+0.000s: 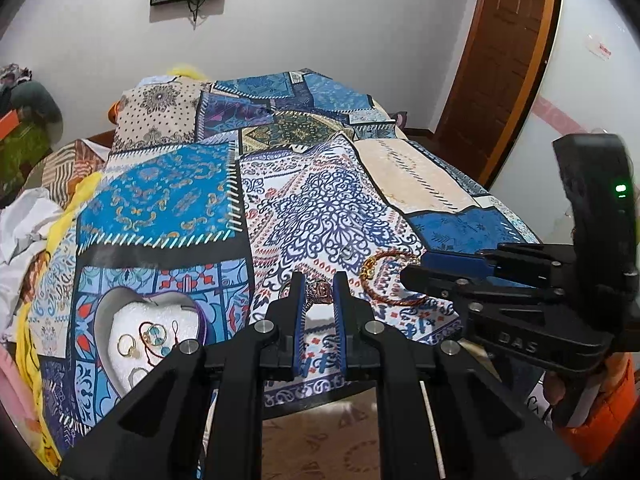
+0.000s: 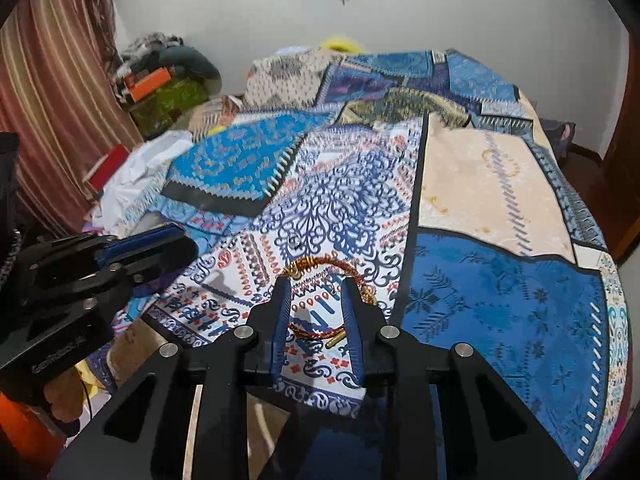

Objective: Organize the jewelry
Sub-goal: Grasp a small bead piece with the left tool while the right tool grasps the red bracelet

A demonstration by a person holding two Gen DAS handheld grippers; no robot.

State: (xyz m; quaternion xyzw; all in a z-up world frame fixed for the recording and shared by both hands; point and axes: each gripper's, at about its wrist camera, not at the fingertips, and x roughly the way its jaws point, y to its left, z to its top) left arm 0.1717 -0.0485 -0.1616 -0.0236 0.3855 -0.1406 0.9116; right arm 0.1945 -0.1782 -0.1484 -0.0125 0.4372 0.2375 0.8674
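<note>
My left gripper (image 1: 319,286) has its fingers close around a small dark purple ring-like piece (image 1: 318,294) on the patterned bedspread. A red-and-gold bangle (image 1: 390,280) lies just to its right, by my right gripper (image 1: 416,276). In the right wrist view my right gripper (image 2: 316,286) is open, its fingers straddling the bangle (image 2: 320,264) on the cloth. The left gripper (image 2: 152,248) shows at the left. A heart-shaped tin (image 1: 120,308) with white foam holds rings and a red cord piece (image 1: 154,338), at lower left.
A patchwork bedspread (image 1: 304,208) covers the bed; its near edge drops to the brown floor (image 1: 320,440). Clothes and bags are piled at the left (image 2: 160,80). A striped curtain (image 2: 52,80) hangs at the left and a wooden door (image 1: 500,60) stands at the right.
</note>
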